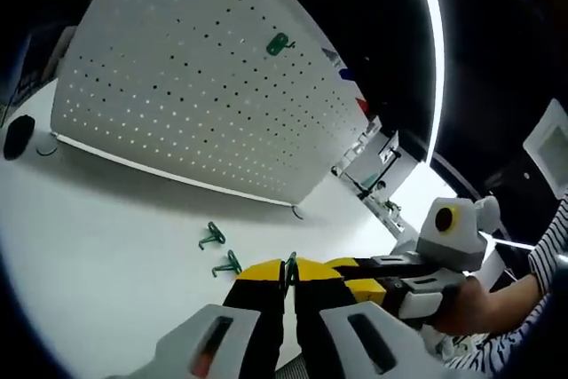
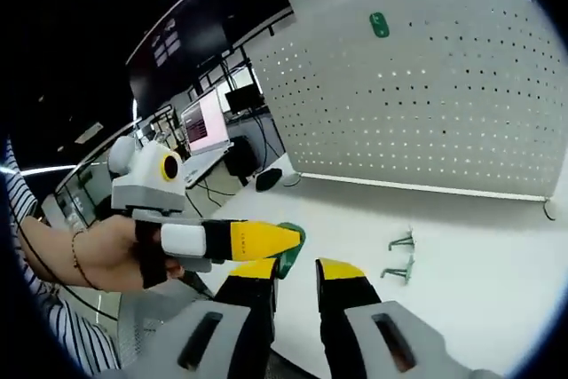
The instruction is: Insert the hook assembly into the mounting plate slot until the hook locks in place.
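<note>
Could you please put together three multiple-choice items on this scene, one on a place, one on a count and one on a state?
1. Where is the green hook that is already mounted?
A. Upper part of the white pegboard
B. On the table by the pegboard's foot
C. On the monitor

2. How many loose green hooks lie on the white table?
A. None
B. Two
C. Five

3. What is the left gripper doing?
A. Open above the table
B. Shut on a green hook
C. Pressed against the pegboard

Answers:
1. A: the right gripper view shows it high on the board.
2. B: one hook and another lie side by side.
3. B: its yellow tips pinch the held hook, with the right gripper open close beneath it.
</note>
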{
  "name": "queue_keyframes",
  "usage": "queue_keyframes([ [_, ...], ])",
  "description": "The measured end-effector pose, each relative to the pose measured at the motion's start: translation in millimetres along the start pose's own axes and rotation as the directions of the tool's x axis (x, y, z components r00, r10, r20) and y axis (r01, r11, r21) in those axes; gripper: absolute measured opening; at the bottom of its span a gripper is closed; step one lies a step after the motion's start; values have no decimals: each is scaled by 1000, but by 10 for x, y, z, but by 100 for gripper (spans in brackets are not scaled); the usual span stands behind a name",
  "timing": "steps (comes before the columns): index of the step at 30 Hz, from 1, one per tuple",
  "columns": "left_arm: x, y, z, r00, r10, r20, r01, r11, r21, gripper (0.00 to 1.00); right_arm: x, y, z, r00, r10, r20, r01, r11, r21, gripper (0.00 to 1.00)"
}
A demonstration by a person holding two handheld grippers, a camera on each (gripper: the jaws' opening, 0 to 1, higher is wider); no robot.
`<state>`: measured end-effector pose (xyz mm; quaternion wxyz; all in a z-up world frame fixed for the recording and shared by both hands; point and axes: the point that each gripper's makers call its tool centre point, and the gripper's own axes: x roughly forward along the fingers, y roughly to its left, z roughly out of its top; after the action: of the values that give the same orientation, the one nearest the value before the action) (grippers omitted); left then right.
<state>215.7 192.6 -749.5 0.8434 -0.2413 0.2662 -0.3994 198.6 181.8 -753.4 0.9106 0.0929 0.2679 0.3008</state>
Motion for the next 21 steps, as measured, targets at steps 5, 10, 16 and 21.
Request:
queue_keyframes([
  [5,-10,-44,94,998,-36,51,37,999,-22,1,13,107,70,999,33,21,-33,999,-8,2],
  [10,-33,-54,168,995,-46,89,49,998,-28,1,13,144,153,998,23,58,-22,999,-30,1],
  [16,-62,-60,221,989,-70,129,73,997,-18,2,18,150,208,998,30,55,-30,1000,-6,0],
  [21,-92,-120,273,990,-71,124,60,994,87,3,15,159,227,998,33,46,-34,999,12,0],
])
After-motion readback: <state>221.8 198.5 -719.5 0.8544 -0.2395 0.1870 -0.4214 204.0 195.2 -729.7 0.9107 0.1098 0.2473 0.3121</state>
